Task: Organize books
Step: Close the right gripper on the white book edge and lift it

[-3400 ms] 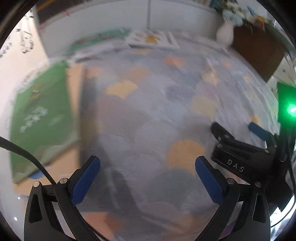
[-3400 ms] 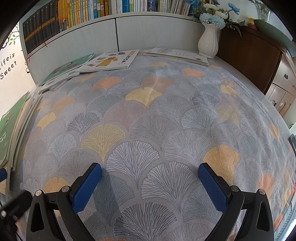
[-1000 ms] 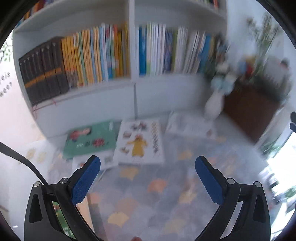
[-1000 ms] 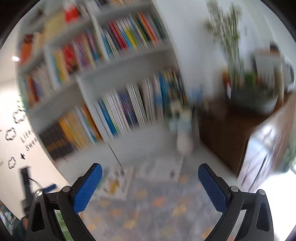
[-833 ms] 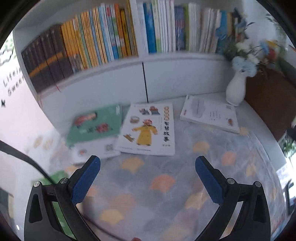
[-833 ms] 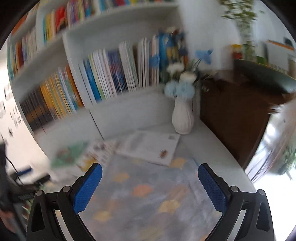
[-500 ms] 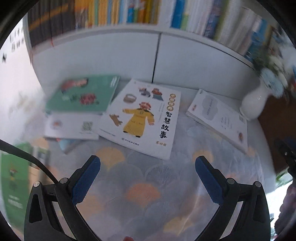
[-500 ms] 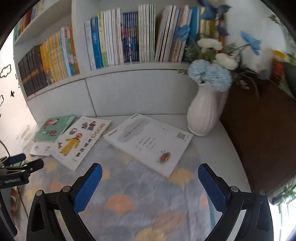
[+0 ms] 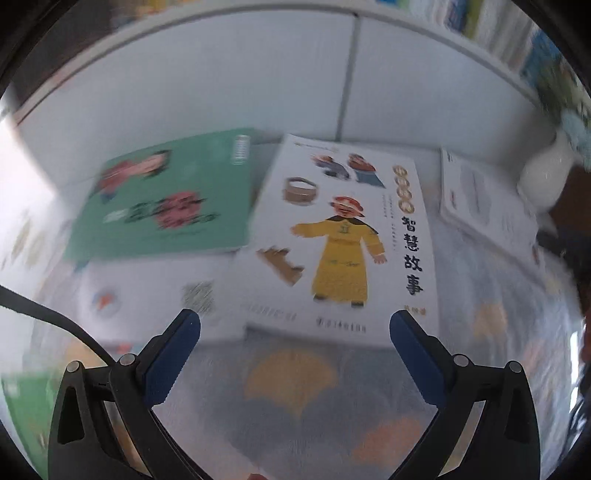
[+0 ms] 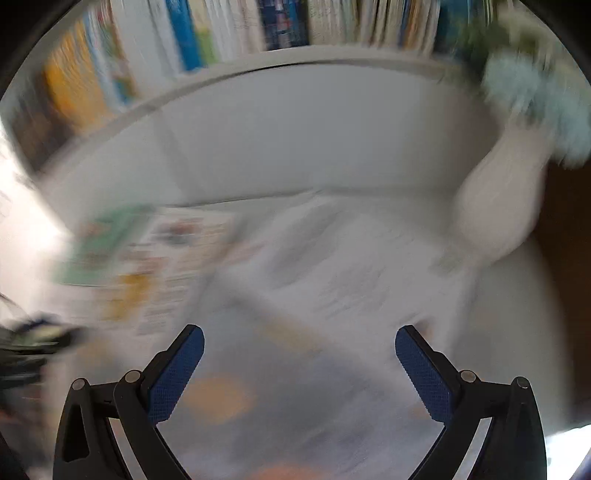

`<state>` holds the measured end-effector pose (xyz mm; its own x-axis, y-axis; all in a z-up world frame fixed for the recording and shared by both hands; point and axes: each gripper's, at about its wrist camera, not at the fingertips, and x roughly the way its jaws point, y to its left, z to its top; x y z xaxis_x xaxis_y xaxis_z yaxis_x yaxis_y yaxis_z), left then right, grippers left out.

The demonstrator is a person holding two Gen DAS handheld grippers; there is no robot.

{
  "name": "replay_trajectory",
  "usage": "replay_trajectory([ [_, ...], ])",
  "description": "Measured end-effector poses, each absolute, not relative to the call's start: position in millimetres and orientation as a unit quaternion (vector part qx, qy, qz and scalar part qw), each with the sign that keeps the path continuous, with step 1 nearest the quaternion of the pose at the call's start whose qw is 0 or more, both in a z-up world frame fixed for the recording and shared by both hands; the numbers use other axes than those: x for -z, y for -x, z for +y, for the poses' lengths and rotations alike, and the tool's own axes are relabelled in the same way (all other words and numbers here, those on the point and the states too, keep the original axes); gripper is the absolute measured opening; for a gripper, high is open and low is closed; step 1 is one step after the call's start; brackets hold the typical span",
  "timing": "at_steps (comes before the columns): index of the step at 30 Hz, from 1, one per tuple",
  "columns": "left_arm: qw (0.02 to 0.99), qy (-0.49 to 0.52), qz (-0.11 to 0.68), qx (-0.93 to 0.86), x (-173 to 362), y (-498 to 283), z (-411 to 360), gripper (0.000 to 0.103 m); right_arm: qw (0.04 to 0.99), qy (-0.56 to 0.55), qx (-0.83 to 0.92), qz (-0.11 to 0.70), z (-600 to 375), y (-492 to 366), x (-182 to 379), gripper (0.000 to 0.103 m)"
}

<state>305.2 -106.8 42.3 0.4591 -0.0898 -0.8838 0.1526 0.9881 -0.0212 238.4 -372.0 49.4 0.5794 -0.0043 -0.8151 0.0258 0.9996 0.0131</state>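
Several books lie flat at the far side of the patterned tablecloth [image 9: 291,391]. A white picture book with a yellow-robed figure [image 9: 343,243] lies just beyond my open left gripper [image 9: 295,325]. Left of it are a green book [image 9: 166,199] and a white booklet [image 9: 155,295] under its near edge. A pale book [image 9: 484,206] lies to the right. In the blurred right wrist view, that pale book [image 10: 354,277] is just ahead of my open right gripper [image 10: 300,338]. Neither gripper touches a book.
A white vase [image 10: 502,199] with pale blue flowers stands at the right, close to the pale book. A white bookcase wall [image 9: 295,81] rises behind the books, with upright books on its shelf [image 10: 258,29]. A dark wooden cabinet [image 10: 569,236] is at the far right.
Both grippers have swung down from the shelves and come closer to the flat books. The left now faces the picture book, the right the pale book. Both stay open.
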Motion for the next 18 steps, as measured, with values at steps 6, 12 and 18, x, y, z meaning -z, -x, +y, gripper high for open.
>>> replay_trajectory([
  [6,0.837,-0.045,0.537,0.096,-19.5,-336.1,-112.9,0.102,0.792,-0.233,-0.193,0.531,-353.4,-277.6,-33.1,0.103],
  [12,0.815,-0.028,0.548,0.184,-23.5,-337.5,-96.9,0.102,0.664,-0.390,-0.267,0.579,-308.4,-280.4,8.6,0.103],
  [18,0.761,0.186,0.569,0.248,-16.7,-350.3,-52.8,0.102,0.630,-0.459,-0.188,0.597,-314.8,-276.1,33.5,0.103],
])
